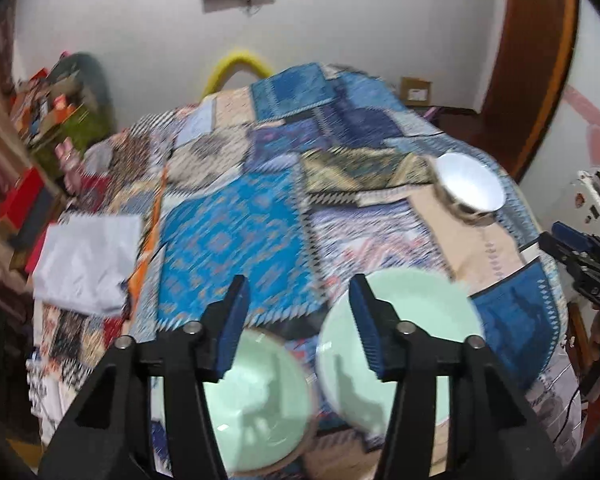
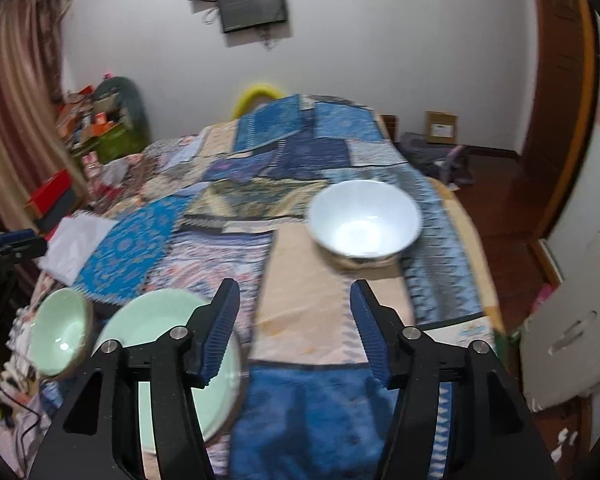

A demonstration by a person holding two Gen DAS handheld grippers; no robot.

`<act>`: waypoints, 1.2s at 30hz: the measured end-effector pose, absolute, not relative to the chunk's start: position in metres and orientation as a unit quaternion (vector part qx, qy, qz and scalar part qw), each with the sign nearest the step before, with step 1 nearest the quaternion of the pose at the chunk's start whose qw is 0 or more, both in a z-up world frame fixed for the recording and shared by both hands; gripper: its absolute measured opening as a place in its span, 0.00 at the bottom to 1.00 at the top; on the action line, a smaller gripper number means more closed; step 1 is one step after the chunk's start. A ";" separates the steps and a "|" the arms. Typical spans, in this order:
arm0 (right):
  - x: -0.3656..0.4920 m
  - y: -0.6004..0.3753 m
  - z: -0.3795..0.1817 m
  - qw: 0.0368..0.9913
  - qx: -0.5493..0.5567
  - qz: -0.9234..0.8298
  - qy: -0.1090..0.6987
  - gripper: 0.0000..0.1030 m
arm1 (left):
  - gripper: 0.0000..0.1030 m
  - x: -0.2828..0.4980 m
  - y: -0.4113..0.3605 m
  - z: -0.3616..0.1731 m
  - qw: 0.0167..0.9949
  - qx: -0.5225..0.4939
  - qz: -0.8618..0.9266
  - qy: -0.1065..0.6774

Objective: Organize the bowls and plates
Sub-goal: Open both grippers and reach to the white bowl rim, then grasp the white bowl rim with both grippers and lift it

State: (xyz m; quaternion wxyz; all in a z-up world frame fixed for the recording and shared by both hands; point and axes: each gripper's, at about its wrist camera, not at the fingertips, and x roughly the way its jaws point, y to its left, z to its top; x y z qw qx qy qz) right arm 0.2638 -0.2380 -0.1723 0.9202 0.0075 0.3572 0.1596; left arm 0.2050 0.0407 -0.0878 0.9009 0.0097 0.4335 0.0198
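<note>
Patchwork-covered bed (image 2: 300,168) carries a white bowl (image 2: 366,220) at its right side, and nearer, side by side, a green bowl (image 1: 256,408) and green plate (image 1: 416,320). Left tongs (image 1: 298,328) and right tongs (image 2: 294,328) both stand apart, nothing between them.

open patchwork cloth (image 2: 320,320) ahead, white bowl (image 2: 366,220) beyond, green bowl (image 2: 60,336) and green plate (image 2: 172,312) at left
</note>
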 end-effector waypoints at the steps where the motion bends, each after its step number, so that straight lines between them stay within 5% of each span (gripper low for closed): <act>1: 0.267 -0.243 -0.173 0.921 0.009 0.153 0.359 0.59 | 0.56 0.209 0.034 -0.086 0.902 0.011 0.016 0.431; 15: 0.343 -0.293 -0.206 0.916 0.053 0.109 0.383 0.60 | 0.70 0.299 -0.053 -0.100 0.903 0.020 -0.045 0.426; 24: 0.390 -0.296 -0.240 0.898 0.058 0.115 0.421 0.32 | 0.70 0.357 -0.080 -0.145 0.883 0.018 -0.070 0.464; 36: 0.417 -0.296 -0.257 0.888 0.064 0.131 0.436 0.25 | 0.70 0.400 -0.094 -0.187 0.866 0.010 -0.083 0.492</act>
